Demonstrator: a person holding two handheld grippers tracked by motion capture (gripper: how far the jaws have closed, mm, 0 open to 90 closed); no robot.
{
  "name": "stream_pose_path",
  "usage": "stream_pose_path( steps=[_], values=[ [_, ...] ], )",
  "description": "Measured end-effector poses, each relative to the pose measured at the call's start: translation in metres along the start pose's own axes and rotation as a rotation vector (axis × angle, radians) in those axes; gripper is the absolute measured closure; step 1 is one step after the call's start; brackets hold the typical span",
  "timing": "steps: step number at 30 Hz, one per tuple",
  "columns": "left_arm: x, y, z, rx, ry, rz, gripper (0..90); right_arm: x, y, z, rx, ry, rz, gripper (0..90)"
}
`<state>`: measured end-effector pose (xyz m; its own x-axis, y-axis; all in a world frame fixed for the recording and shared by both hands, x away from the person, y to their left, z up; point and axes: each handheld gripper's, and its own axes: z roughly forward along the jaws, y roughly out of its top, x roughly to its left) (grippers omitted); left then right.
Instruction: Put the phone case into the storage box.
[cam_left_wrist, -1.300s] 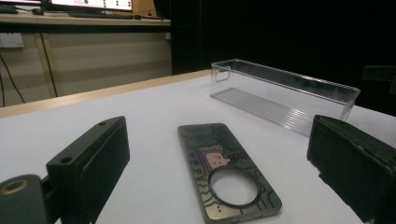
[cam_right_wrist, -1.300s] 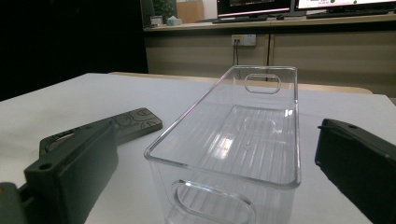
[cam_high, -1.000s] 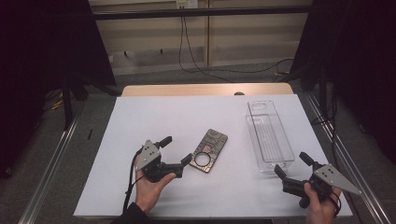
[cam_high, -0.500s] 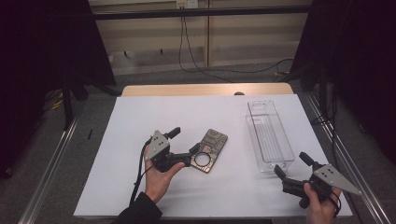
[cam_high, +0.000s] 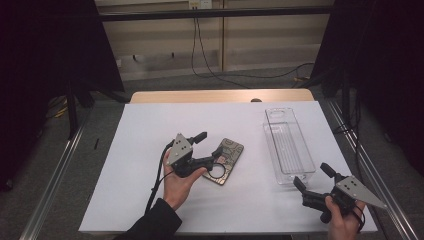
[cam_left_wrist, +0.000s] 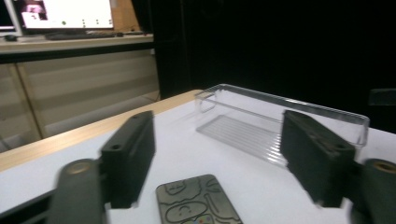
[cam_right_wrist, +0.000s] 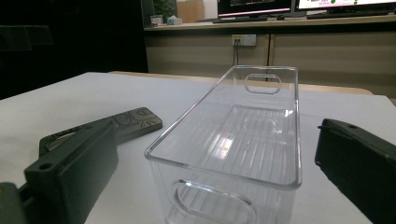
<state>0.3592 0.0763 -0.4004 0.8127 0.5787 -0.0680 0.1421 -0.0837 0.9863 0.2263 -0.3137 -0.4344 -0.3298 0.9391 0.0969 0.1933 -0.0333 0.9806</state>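
Near the centre of the high view, the flat patterned case (cam_high: 226, 160) lay on the white counter (cam_high: 150, 125), its long axis slanting toward the upper right. The left claw (cam_high: 210, 144) had just been closing, jaws apart astride its lower end, probably not yet touching. The right claw (cam_high: 311, 176) waited at lower right, jaws apart.

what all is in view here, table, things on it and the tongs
table: one, white top with a wooden far edge, centre of the high view
patterned case: one, dark grey-brown with outlined shapes and a ring at its near end, flat on the table left of centre
clear bin: one, see-through plastic with handle cut-outs, empty, right part of the table
left tongs: one pair, black with a grey plate, over the case's left end; jaws apart on either side of it, have just been closing, not yet pressing
right tongs: one pair, black with a grey plate, near right corner, jaws open, pointing at the bin's near end
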Motion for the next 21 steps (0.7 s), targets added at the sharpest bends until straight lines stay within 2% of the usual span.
stream_pose_path(
  steps=[4,12,14,17,21],
  values=[
    [-0.0002,-0.0030,0.0017,0.022,-0.037,0.012,43.5,-0.0010,-0.0003,-0.0003,0.002,0.002,0.003,0.0],
    [0.0021,-0.0077,0.0026,0.042,-0.060,-0.002,65.2,0.0002,0.0000,-0.0006,0.002,0.009,0.001,0.0],
    [0.0028,-0.0082,0.0026,0.032,-0.072,-0.024,69.4,0.0001,0.0001,-0.0005,-0.002,0.008,0.005,0.0],
    [0.0009,-0.0062,0.0017,0.044,-0.083,-0.013,76.9,-0.0007,-0.0002,-0.0003,0.004,0.012,0.003,0.0],
    [0.0010,-0.0083,0.0026,0.079,-0.115,-0.024,88.2,-0.0013,0.0001,-0.0010,0.001,0.008,0.007,0.0]
  ],
)
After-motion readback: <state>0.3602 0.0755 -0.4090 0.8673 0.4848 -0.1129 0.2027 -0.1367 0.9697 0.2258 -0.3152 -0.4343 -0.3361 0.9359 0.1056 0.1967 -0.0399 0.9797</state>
